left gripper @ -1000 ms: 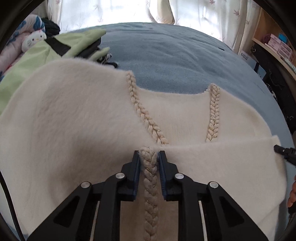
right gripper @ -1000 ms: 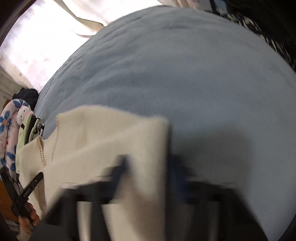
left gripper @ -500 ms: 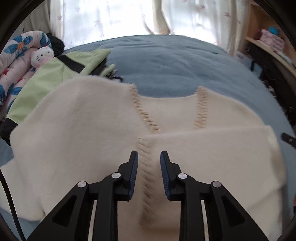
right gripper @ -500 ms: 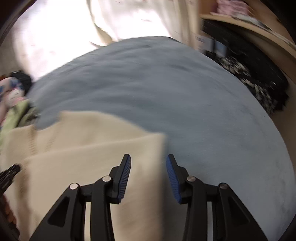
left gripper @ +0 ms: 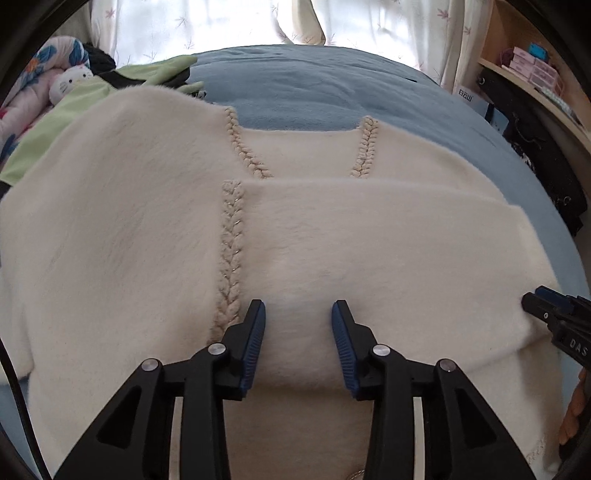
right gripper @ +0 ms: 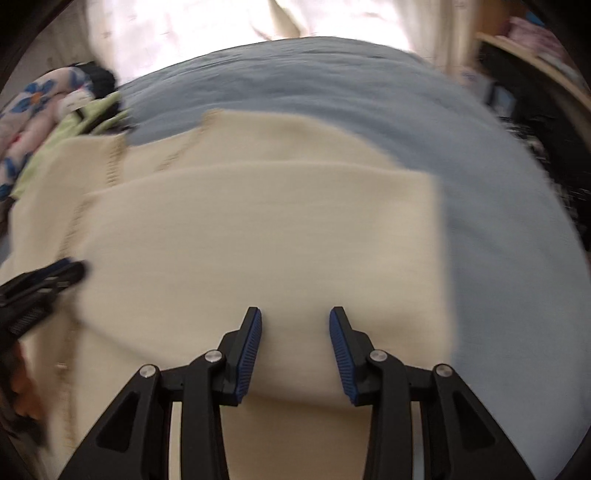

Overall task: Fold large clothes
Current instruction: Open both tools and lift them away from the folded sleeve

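A bed covered in a blue blanket point(left gripper: 332, 88) filled the room under white curtains point(left gripper: 229, 26), with a wooden shelf point(left gripper: 535, 77) carrying small pink boxes along the right wall. Spread across the near part of the blanket lay a cream sweater point(left gripper: 122, 229), fluffy and edged with braided trim point(left gripper: 231, 236); its right front panel was folded over onto the body, so that the trim ran from the fold's far corner down toward the camera, and two further lines of braid framed the neckline beyond it. A pale green garment point(left gripper: 62, 118) lay just beside the sweater's far left shoulder, and behind that sat a white plush toy point(left gripper: 70, 79) against a floral quilt point(left gripper: 26, 96). The left gripper point(left gripper: 298, 341) hung over the folded panel with its jaws apart and nothing between them, the blue pad of the left finger just beside the lower end of the braid. The right gripper point(right gripper: 295, 347) stood likewise with its jaws spread wide and empty over the cream panel, near that panel's right edge where the blanket point(right gripper: 498, 229) showed; this view was smeared by motion, so whether the fingertips touched the fabric could not be told. Each gripper appeared at the edge of the other's view
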A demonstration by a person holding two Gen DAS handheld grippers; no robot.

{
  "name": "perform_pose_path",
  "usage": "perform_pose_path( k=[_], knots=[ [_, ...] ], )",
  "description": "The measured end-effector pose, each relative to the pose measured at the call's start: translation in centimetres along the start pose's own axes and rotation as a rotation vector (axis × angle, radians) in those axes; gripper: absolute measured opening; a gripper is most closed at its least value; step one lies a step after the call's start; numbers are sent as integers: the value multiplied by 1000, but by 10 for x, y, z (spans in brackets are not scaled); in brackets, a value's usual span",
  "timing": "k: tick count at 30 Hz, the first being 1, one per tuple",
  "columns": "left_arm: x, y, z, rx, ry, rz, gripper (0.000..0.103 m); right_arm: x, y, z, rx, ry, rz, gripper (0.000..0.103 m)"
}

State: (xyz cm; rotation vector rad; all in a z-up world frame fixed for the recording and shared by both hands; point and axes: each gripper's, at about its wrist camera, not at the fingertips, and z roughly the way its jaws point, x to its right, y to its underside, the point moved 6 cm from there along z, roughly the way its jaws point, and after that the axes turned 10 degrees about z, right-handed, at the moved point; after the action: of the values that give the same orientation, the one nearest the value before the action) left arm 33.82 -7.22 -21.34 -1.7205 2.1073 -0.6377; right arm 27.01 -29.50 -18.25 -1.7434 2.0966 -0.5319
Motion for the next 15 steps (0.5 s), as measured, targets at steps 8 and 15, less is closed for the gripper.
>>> perform_pose_path(
  k=[8,15],
  knots=[
    [5,2,-3,-6,-36,23,37,6,8,-14,10,42,-20,34],
    [5,8,-25,-13,-25,11,41,9,15,-35,-9,23,28,34]
  ],
)
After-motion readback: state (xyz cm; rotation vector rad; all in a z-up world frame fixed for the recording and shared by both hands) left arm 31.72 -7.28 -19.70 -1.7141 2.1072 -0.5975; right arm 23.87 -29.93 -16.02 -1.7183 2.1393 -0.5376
